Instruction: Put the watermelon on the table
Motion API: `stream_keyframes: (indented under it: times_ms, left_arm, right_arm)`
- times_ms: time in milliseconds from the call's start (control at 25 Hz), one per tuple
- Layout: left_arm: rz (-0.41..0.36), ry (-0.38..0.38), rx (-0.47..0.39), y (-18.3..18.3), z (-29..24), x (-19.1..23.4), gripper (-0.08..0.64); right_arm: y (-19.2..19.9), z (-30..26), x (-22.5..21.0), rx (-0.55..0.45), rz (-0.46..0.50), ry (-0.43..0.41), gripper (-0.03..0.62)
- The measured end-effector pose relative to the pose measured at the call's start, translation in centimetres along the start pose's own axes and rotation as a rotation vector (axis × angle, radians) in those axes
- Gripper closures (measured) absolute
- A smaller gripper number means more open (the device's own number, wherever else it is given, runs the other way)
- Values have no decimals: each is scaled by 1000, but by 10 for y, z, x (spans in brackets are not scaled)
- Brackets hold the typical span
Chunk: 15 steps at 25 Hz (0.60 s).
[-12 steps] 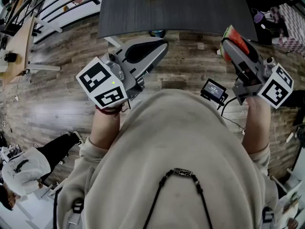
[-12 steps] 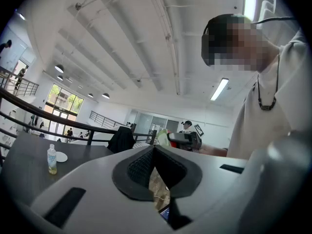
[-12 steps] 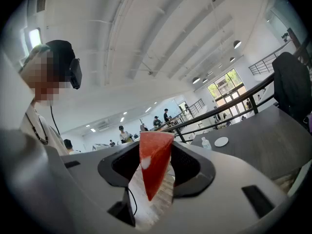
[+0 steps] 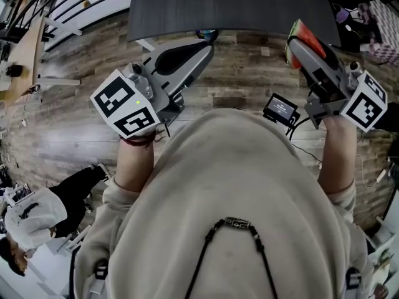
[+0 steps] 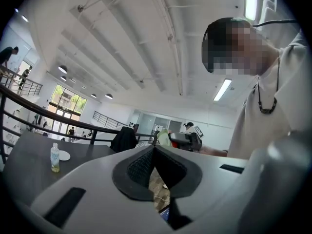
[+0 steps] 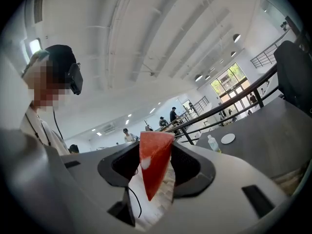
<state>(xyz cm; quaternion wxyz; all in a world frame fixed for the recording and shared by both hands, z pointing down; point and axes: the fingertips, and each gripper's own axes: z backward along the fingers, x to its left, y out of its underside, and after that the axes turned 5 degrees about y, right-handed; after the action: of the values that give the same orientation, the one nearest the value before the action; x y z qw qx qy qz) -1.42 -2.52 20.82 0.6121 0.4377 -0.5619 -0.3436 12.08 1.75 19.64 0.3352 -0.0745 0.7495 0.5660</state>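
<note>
in the right gripper [image 6: 156,147], the watermelon wedge [image 6: 153,167] stands upright (tip down).

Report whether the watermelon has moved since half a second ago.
Yes, slightly. In the head view the watermelon, clamped in the right gripper, now overlaps the table's near edge more, so it has edged toward the table.

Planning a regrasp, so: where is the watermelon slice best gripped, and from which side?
Probably across the watermelon slice's two broad flat sides, as the right gripper holds it now. The wedge is thinnest there, so the jaws bear flat on it. Come in level, from the edge nearest the gripper.
</note>
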Motion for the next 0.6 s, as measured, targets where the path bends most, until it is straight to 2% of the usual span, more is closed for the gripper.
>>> stream_keyframes:
  times_ms: [360, 600]
  left_arm:
    - [-7, -5, 0, 1, -10, 2, 554]
    - [-8, -36, 1, 3, -15, 6, 554]
  right_arm:
    - [4, 5, -6, -6, -16, -8, 387]
    - [5, 6, -13, 7, -19, -31, 387]
